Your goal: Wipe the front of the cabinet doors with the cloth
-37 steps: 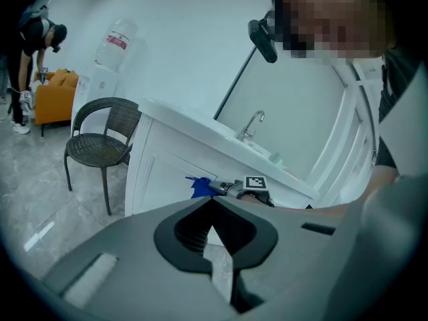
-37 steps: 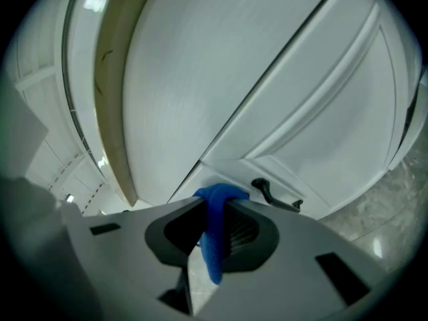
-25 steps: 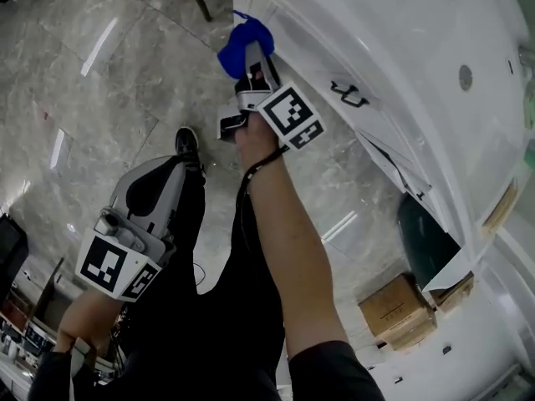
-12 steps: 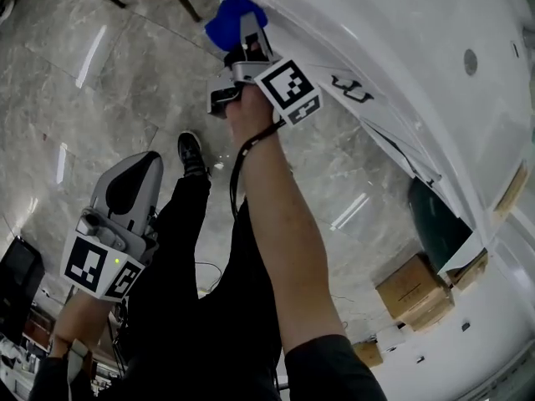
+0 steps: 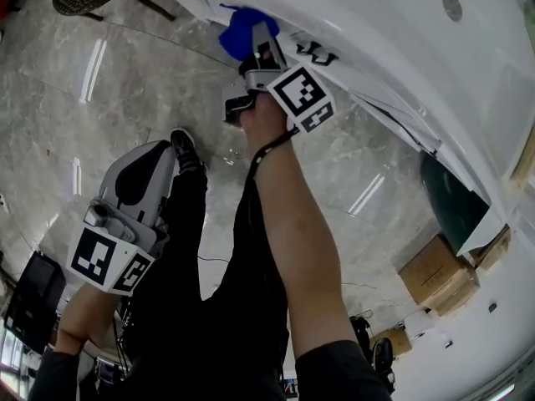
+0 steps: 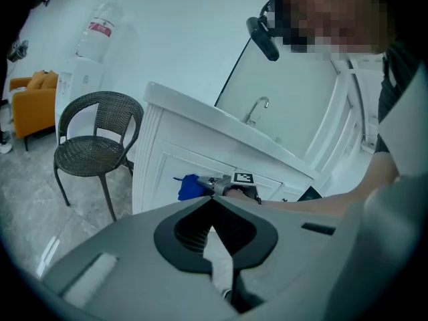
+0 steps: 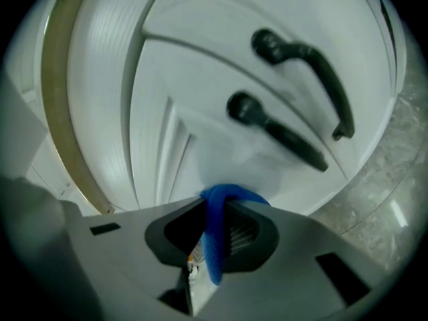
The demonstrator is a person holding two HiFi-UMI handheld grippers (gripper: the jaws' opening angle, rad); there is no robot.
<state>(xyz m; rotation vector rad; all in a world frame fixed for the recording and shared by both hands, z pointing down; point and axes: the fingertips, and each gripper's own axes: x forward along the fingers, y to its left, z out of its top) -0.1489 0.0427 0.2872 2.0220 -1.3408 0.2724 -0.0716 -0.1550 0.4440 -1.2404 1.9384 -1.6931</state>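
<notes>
we're pinching one blue cloth [image 5: 238, 30] in the right tool [image 5: 255, 44], holding it against the white cabinet door [image 5: 376, 48], near two black handles [image 7: 304, 52], left tool [image 6: 212, 202] hanging pressed together, gripping nothing, one wicker chair [image 6: 100, 146] nearby

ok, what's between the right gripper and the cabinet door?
Only the blue cloth, pinched in the right gripper, its fold toward the cabinet door; shown in the right gripper view.

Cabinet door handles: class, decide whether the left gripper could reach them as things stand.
Probably not from here: the left gripper hangs beside the person's leg, apart from the cabinet, while the right gripper, holding the blue cloth, sits at the door near the handles.
</notes>
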